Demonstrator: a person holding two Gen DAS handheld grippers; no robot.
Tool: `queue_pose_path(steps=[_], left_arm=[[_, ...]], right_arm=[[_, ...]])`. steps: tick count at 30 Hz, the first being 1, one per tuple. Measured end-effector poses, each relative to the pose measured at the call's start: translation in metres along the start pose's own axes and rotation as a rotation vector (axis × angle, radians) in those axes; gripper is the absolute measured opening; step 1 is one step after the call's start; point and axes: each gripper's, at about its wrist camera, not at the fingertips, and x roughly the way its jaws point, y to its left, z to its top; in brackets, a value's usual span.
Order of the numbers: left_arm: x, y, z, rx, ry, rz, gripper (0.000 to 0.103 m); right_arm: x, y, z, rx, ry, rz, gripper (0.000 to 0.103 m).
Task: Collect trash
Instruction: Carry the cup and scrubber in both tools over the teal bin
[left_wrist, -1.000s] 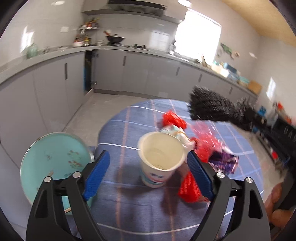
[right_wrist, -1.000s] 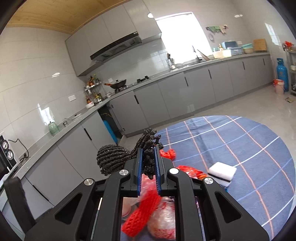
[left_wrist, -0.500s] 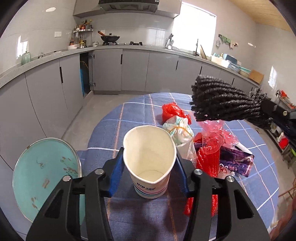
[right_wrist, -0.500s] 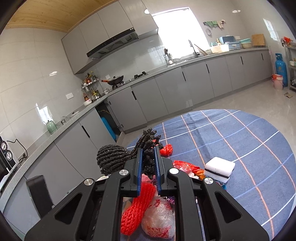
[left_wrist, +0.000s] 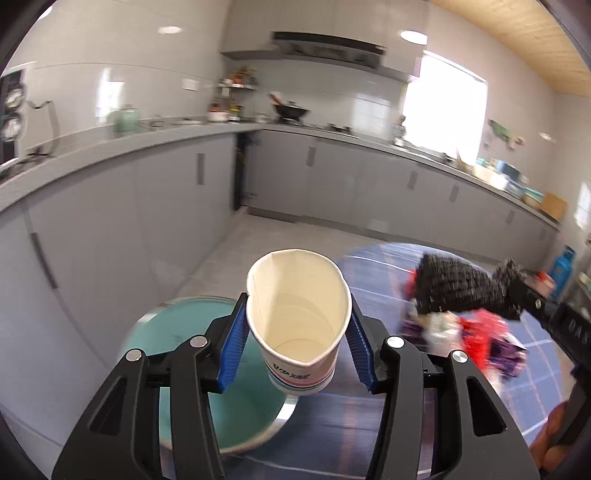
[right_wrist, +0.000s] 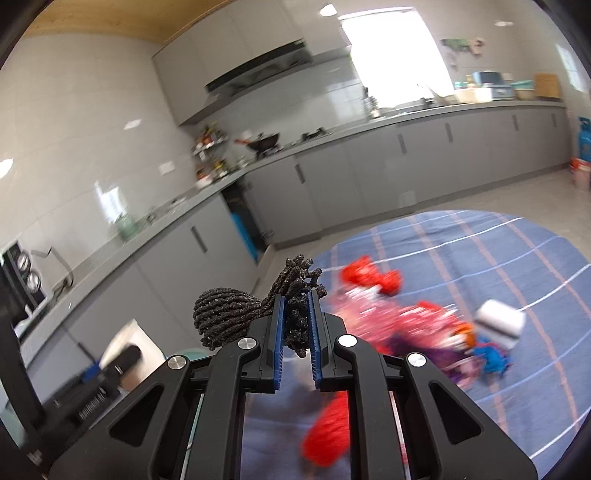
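At centre of the left wrist view, the left gripper (left_wrist: 297, 345) pinches a white paper cup with coloured bands near its base (left_wrist: 298, 319); both blue ribbed pads (left_wrist: 232, 352) press its wall, and the rim is squeezed from round into an oval. The cup's long axis runs roughly upright, tilted toward the lens, with its open mouth facing the camera and nothing visible inside. Directly below and to the lower left of the cup lies a round teal bin with a pale metal rim (left_wrist: 155, 339), its disc partly hidden by the jaws; the cup's base hangs above the bin's right-hand part, so any release, judged from this, turns on carrying the cup a little further left.

At lower centre of the right wrist view, the right gripper (right_wrist: 295, 332) has its jaws pressed nearly together on a black knotted cord bundle (right_wrist: 229, 317), which bulges out to the left of the pads. To the right, on the round blue checked tablecloth (right_wrist: 517, 258), remains a blurred heap of red and purple wrappers (right_wrist: 413, 325) beside a white block (right_wrist: 498, 321).

The left hand appears the nearer to the bin.
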Motion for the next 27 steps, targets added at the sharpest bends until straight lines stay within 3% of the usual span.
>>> queue_pose_path(steps=[4,14,27], left_arm=[[-0.006,0.034,-0.003,-0.044,0.004,0.066,0.050],[0.003,0.082,-0.020,-0.113,0.072,0.139,0.050],[0.029,0.117,-0.043,-0.160,0.157,0.177,0.050]], right_arm=[[0.020,0.033,-0.017,-0.043,0.068,0.060,0.013],[0.072,0.097,-0.063,-0.134,0.233,0.140,0.013],[0.113,0.125,-0.099,-0.192,0.363,0.154,0.014]])
